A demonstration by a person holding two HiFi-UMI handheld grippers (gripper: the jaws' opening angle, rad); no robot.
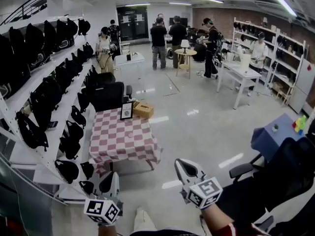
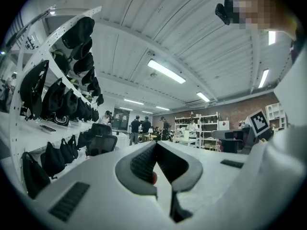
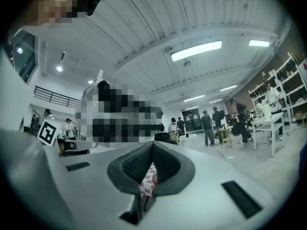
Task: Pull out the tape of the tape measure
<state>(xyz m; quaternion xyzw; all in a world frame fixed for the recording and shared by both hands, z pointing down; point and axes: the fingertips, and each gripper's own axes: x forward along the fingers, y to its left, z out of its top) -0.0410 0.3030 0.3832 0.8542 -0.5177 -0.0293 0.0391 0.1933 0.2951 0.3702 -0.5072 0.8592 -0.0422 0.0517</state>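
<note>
Red-and-white checked cloth covers the table (image 1: 123, 137) ahead, so I hold the left gripper (image 1: 110, 179) and right gripper (image 1: 183, 165) level, jaws together and empty, presumably just approaching.

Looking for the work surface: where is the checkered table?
In the head view, the checkered table stands left of centre, beside the bag shelves, just beyond the left gripper.

Shelf rack (image 1: 22, 156) crowding worktop (image 1: 123, 141) left side; black chair (image 1: 290, 176) blocking right; open floor (image 1: 197, 132) lying between; frame (image 1: 127, 110), box (image 1: 143, 109) occupying far edge.
</note>
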